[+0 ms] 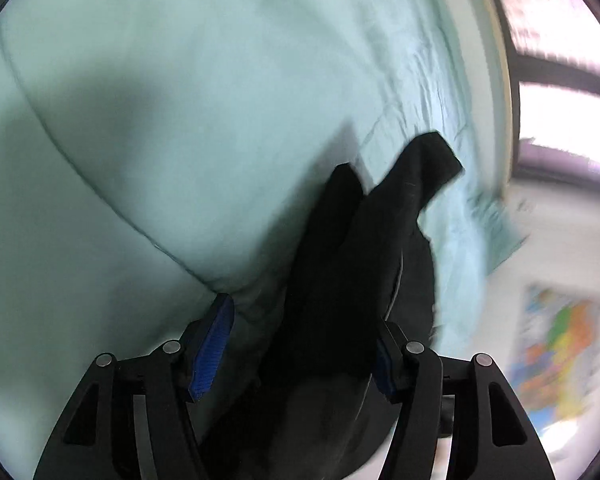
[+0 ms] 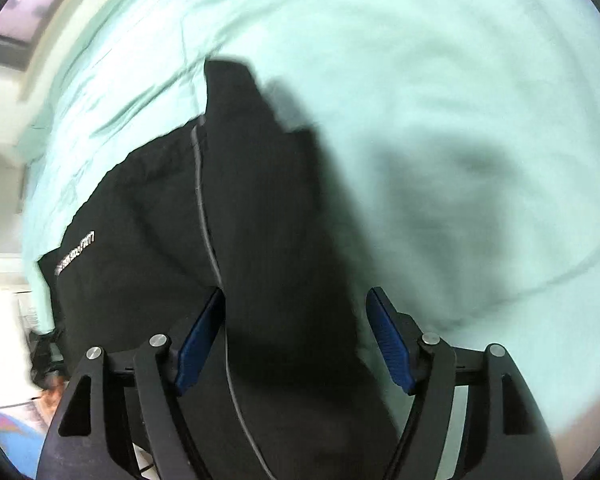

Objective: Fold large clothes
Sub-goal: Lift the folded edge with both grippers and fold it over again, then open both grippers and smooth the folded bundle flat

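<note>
- My left gripper (image 1: 300, 344) is nearest in its own view: its jaws stand apart, and a black garment (image 1: 340, 280) runs up between the blue pads (image 1: 212, 350). Whether the cloth touches either pad I cannot tell.
- Ahead of that gripper the garment rises to two dark points, one a little left of the other, over a pale green bed sheet (image 1: 160, 100).
- Left of and ahead of the left gripper, a seam crosses the sheet in a long curve.
- Far to the right of the left gripper, past the bed's edge, lie a blurred window (image 1: 560, 80) and a colourful sheet like a map (image 1: 560, 360).
- My right gripper (image 2: 296, 340) is open too, its jaws wide apart, with the garment (image 2: 268, 220) passing between the pads (image 2: 392, 344) and stretching on ahead of them.
- A thin grey line (image 2: 208, 240) runs along the garment just inside the left pad.
- To the left of the right gripper the garment spreads flat on the sheet (image 2: 440, 80), with small white lettering (image 2: 76, 254) near its edge.
- To the right of and ahead of the right gripper there is bare sheet with soft shadows.
</note>
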`<state>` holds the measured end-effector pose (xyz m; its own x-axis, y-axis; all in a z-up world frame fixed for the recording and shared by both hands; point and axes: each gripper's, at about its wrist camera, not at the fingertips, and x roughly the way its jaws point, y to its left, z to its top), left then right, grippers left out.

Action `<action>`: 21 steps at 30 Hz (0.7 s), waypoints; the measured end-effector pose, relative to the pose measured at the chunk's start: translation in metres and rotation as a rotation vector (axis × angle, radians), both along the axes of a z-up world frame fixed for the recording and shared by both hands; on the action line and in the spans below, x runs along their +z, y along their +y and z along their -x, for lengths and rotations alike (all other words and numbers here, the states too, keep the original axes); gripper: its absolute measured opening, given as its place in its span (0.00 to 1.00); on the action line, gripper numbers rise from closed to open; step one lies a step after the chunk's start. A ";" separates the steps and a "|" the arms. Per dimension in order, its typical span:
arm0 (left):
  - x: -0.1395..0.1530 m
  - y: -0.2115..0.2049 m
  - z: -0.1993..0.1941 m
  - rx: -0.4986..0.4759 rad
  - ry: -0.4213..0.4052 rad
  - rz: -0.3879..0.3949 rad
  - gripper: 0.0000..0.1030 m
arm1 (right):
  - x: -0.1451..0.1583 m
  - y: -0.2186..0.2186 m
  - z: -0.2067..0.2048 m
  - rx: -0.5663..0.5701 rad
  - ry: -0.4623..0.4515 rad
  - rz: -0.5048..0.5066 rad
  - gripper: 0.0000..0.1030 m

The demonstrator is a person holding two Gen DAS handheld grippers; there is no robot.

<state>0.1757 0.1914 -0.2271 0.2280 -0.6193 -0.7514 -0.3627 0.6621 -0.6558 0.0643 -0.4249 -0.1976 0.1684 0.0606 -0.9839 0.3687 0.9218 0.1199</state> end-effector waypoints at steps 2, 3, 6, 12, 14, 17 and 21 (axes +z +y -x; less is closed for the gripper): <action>0.049 -0.016 -0.003 -0.116 -0.125 -0.201 0.60 | 0.032 0.038 -0.004 0.118 -0.021 0.190 0.71; 0.074 -0.029 -0.001 -0.171 -0.189 -0.287 0.60 | 0.044 0.056 -0.004 0.174 -0.042 0.242 0.73; 0.120 -0.070 0.004 -0.322 -0.311 -0.406 0.62 | 0.069 0.107 -0.004 0.299 -0.127 0.245 0.83; 0.106 -0.171 0.021 -0.559 -0.279 -0.393 0.63 | -0.009 0.150 -0.006 0.373 0.011 0.044 0.85; 0.060 -0.193 0.024 -0.606 -0.161 -0.439 0.63 | -0.048 0.137 0.001 0.320 0.079 0.009 0.90; 0.027 -0.195 0.027 -0.577 -0.144 -0.495 0.67 | -0.062 0.134 -0.001 0.269 0.044 0.031 1.00; 0.032 -0.189 0.024 -0.579 -0.125 -0.428 0.76 | -0.062 0.126 0.004 0.226 0.004 0.006 1.00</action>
